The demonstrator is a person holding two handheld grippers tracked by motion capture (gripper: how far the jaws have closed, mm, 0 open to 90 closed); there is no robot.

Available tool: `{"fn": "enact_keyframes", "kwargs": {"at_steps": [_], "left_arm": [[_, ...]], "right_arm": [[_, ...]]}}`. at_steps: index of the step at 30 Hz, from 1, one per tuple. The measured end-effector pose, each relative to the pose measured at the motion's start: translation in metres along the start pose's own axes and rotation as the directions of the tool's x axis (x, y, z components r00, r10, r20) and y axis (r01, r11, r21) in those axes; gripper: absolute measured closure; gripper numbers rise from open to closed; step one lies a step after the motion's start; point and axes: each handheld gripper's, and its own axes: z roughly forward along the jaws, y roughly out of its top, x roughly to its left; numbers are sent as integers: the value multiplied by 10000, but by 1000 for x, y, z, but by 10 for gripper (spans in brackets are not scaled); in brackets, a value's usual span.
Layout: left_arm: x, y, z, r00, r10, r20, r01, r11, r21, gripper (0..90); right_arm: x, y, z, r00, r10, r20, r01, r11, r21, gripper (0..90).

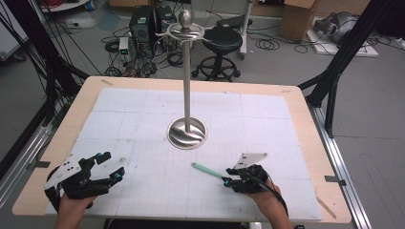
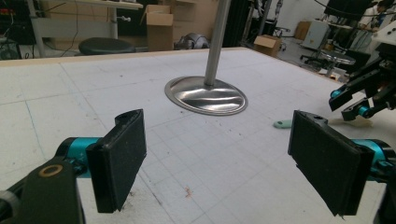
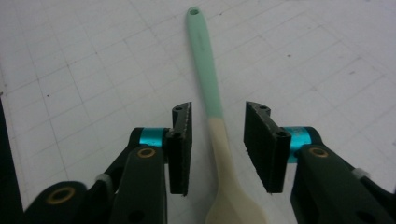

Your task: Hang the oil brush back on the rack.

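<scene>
The left gripper (image 1: 106,165) hovers low over the near left part of the white gridded mat (image 1: 143,114), its jaws spread wide with only bare mat between them. Its pads (image 2: 119,156) face each other across a broad gap, and nothing is in reach of them. It seems parked there, out of the way, leaving room for the other hand to work. Ahead of it and off to its right stands the metal stand (image 1: 186,71), its round base (image 2: 207,94) flat on the middle of the mat and its pole upright, with hooks at the top. The stand probably sits at the centre so that either hand can reach it.

Further right lies the spoon (image 1: 206,170), flat on the mat, well apart from the left gripper and near the stand's base. Its mint-green handle (image 3: 204,56) points away from the right gripper (image 1: 229,176), with a small hole at the far end, and its cream bowl (image 3: 236,210) lies nearest to the gripper's body. The right gripper straddles the spoon at the neck, just where green meets cream. Its jaws are partly apart, one on each side, and its pads (image 3: 181,144) are clear of the spoon with mat visible between. That spot is likely chosen because the neck is narrow and leaves the holed end free for a hook.
</scene>
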Motion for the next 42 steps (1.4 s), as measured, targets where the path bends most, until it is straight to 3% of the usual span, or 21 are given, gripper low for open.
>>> {"fn": "enact_keyframes", "kwargs": {"at_steps": [10, 19, 23, 36, 42], "left_arm": [[0, 0, 0, 10000, 4, 19, -4, 10000, 10, 197], [0, 0, 0, 10000, -1, 35, 1, 10000, 30, 197], [-1, 0, 1, 10000, -9, 22, 9, 10000, 17, 197], [-1, 0, 1, 10000, -22, 26, 22, 10000, 38, 197], [0, 0, 1, 10000, -30, 19, 29, 10000, 41, 198]], "right_arm": [[-2, 7, 16, 9998, -169, -91, 176, 9968, 783, 716], [-6, 8, 17, 9995, -107, -311, 135, 9960, 885, 802], [-3, 9, 17, 9992, -337, -201, 356, 9943, 1006, 812], [-5, 6, 15, 9998, 22, -218, -6, 9972, 747, 821], [-7, 6, 4, 9991, 275, -310, -269, 9995, 193, 822]]}}
